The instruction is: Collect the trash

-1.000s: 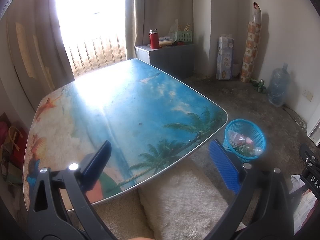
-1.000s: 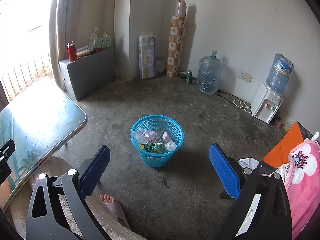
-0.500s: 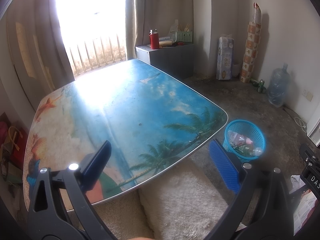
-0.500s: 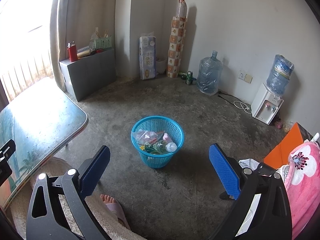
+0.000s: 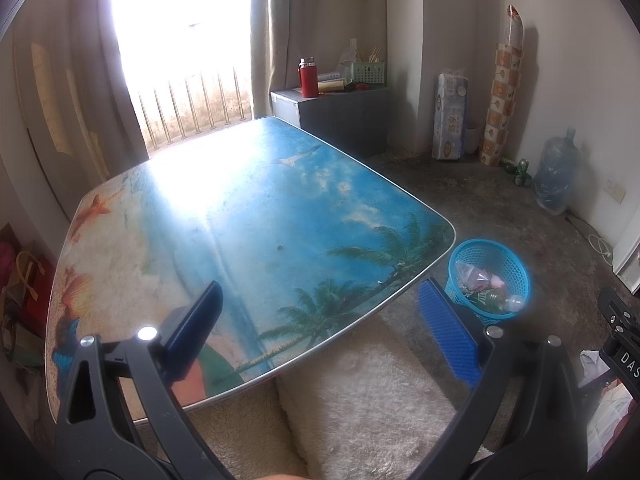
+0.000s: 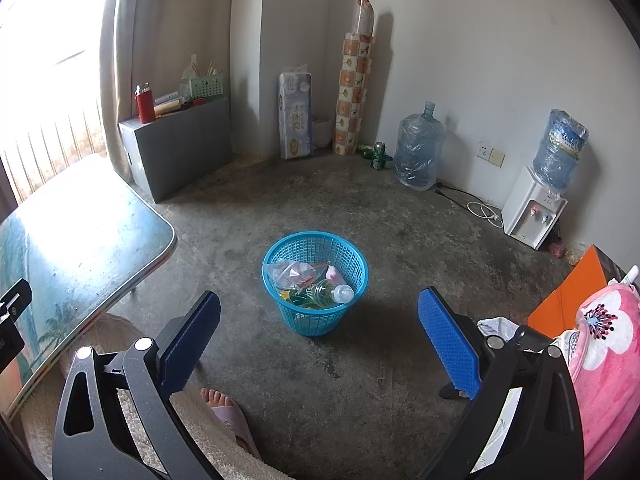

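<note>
A blue mesh trash basket (image 6: 315, 282) stands on the concrete floor, holding a clear plastic bag, a green plastic bottle (image 6: 320, 294) and other litter. It also shows in the left wrist view (image 5: 491, 280), just right of the table corner. My right gripper (image 6: 319, 330) is open and empty, held above the floor in front of the basket. My left gripper (image 5: 320, 320) is open and empty, held over the near edge of the beach-print table (image 5: 240, 232). No loose trash shows on the table top.
A shaggy cream cushion (image 5: 360, 408) lies under the table's near edge. A bare foot in a slipper (image 6: 226, 412) is near the right gripper. A grey cabinet (image 6: 180, 148), water jugs (image 6: 418, 152), a dispenser (image 6: 534, 216) and a pink blanket (image 6: 608, 360) line the room.
</note>
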{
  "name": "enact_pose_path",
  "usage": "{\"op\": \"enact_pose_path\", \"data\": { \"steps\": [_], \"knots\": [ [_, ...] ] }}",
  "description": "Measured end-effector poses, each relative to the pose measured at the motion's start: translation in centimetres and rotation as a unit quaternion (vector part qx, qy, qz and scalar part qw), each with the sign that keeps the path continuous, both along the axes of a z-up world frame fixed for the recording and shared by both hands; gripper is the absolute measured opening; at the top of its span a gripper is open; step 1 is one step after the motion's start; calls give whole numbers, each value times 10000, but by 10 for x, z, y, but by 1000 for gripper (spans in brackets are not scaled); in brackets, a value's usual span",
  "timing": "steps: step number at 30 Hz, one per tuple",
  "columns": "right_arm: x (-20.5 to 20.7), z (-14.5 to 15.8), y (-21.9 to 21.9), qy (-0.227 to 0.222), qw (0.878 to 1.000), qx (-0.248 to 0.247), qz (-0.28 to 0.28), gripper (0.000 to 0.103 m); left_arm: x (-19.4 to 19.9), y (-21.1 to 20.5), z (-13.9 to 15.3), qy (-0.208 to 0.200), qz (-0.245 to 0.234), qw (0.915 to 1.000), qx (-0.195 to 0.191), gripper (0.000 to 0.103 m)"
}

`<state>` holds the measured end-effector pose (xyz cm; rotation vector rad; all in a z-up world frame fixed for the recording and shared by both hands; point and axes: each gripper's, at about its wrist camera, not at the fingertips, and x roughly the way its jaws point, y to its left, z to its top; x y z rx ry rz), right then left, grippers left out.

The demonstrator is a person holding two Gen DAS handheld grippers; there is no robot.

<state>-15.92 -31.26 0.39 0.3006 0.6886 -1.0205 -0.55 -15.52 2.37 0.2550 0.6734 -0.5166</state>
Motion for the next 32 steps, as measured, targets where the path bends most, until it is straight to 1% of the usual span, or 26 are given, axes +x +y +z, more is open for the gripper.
{"op": "enact_pose_path", "data": {
  "steps": [16,25,32],
  "knots": [
    [0,0,1,2,10000,7,-5,96,0,1,-4,46,-14,10000,5,94],
    [-1,-8,3,27,10000,49,2,96,1,2,-5,65,-19,10000,2,94],
    [-1,-8,2,25,10000,60,4,96,-4,2,-7,66,-54,10000,18,94]
  ]
}}
